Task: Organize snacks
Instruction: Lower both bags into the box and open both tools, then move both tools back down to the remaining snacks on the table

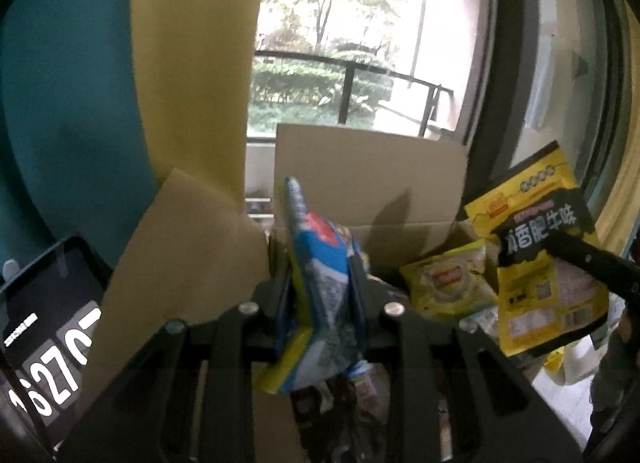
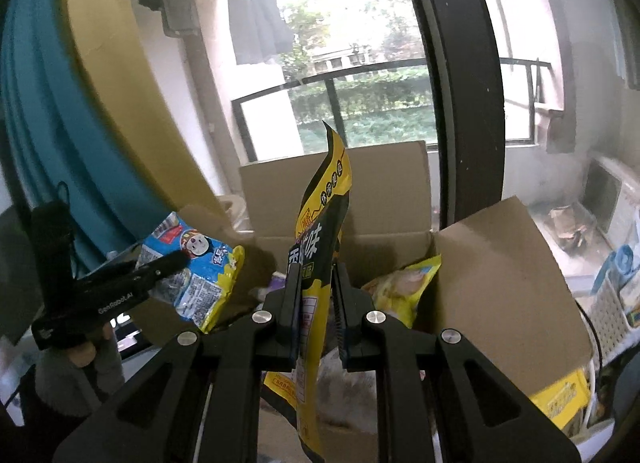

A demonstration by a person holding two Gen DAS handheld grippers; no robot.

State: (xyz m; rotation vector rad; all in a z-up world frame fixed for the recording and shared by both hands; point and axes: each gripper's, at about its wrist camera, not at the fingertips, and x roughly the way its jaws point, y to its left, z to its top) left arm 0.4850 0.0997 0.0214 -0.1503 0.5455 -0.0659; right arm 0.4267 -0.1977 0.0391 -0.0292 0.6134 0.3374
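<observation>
left gripper [image 1: 320,295] pinching blue bag [image 1: 316,287] | right gripper [image 2: 316,303] pinching yellow bag [image 2: 316,263] | both hanging over box [image 2: 500,271] | some snacks lying inside, these two not yet dropped

Open cardboard box [image 2: 500,275] holds yellow snack bag [image 1: 448,283].

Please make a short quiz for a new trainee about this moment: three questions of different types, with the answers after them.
1. True or false: the left gripper is empty.
2. Multiple choice: the right gripper holds A) a yellow and black packet; B) a bottle; C) nothing.
3. Short answer: what container with open flaps stands in front of both grippers?

Key:
1. False; it is shut on a blue snack packet.
2. A.
3. A cardboard box, with yellow snack bags inside.
</observation>
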